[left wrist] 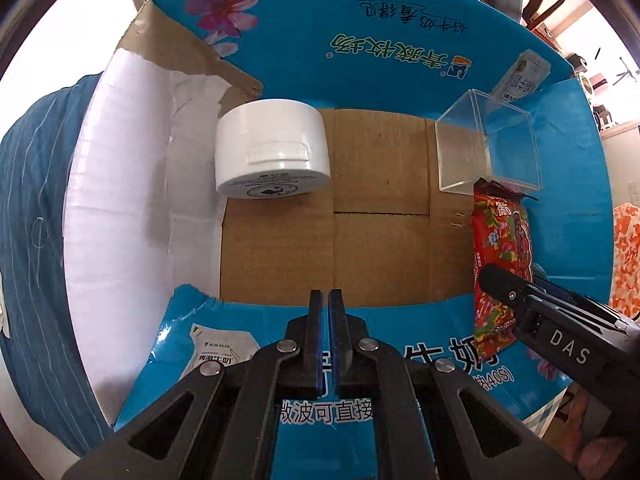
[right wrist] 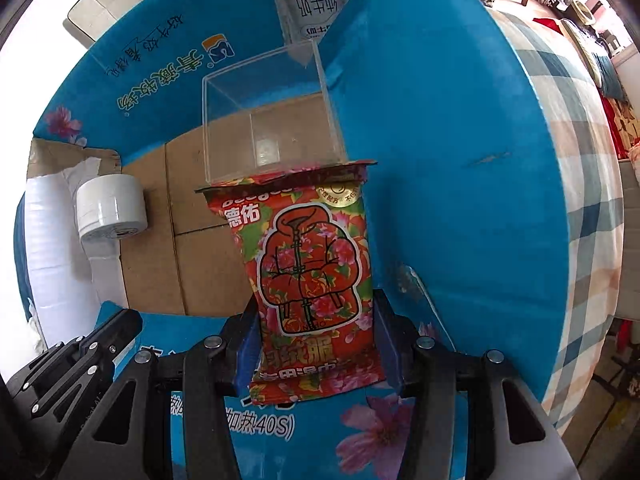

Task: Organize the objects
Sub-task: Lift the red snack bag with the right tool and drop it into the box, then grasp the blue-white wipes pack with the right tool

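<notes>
A blue cardboard box (left wrist: 400, 40) with a brown floor lies open below me. A white jar (left wrist: 272, 148) lies on its side at the far left of the floor; it also shows in the right wrist view (right wrist: 110, 206). A clear plastic cube (left wrist: 488, 144) stands at the far right (right wrist: 272, 120). My right gripper (right wrist: 314, 312) is shut on a red flowered packet (right wrist: 308, 264) and holds it over the box's right side, its top edge against the cube. My left gripper (left wrist: 326, 300) is shut and empty over the near flap.
The box's near flap (left wrist: 380, 360) lies under both grippers. White foam lining (left wrist: 120, 184) covers the left wall. A blue striped cloth (left wrist: 32, 200) lies left of the box, a checked cloth (right wrist: 580, 160) right of it.
</notes>
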A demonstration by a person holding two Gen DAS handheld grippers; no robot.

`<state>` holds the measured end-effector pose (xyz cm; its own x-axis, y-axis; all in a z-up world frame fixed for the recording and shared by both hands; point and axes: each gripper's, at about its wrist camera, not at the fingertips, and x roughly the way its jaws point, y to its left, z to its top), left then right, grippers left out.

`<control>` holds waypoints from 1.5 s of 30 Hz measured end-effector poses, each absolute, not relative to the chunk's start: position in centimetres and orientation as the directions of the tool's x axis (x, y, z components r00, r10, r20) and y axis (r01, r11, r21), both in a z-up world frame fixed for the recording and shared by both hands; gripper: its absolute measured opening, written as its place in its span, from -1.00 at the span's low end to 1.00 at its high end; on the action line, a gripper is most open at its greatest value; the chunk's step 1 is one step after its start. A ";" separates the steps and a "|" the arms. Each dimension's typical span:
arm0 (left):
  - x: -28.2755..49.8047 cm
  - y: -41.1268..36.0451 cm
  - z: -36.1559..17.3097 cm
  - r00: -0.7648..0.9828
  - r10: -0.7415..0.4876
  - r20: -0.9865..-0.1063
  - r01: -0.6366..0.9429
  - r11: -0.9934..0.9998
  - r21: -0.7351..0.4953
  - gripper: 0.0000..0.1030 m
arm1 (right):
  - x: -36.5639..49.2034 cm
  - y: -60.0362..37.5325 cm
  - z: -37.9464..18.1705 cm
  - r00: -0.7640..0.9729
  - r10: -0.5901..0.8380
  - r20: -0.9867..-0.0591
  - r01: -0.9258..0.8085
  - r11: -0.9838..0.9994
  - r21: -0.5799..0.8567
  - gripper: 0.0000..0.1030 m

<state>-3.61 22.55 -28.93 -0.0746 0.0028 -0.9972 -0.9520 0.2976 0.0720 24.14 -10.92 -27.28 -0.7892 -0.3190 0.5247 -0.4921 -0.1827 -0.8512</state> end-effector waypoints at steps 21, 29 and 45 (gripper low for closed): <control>-10.5 14.0 -21.4 0.143 0.103 -0.984 -0.987 0.092 -0.133 0.82 | 28.1 -3.7 -27.3 -0.803 -0.511 0.307 -0.297 -0.103 -0.949 0.39; -11.1 10.9 -28.3 0.077 -0.047 -0.996 -0.997 0.002 -0.077 0.82 | 29.5 4.5 -25.2 -0.772 -0.578 0.265 -0.231 -0.133 -0.964 0.40; -9.5 11.0 -32.8 -0.189 -0.032 -0.981 -0.950 0.258 0.175 0.86 | 25.9 7.3 -18.9 -0.776 -0.495 0.390 -0.344 -0.186 -0.920 0.40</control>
<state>-9.48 11.00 -32.85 -0.1895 -0.0318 -0.9814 -0.9503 0.2575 0.1751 25.87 7.29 -18.94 -0.7763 -0.4949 0.3904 -0.3439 -0.1864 -0.9203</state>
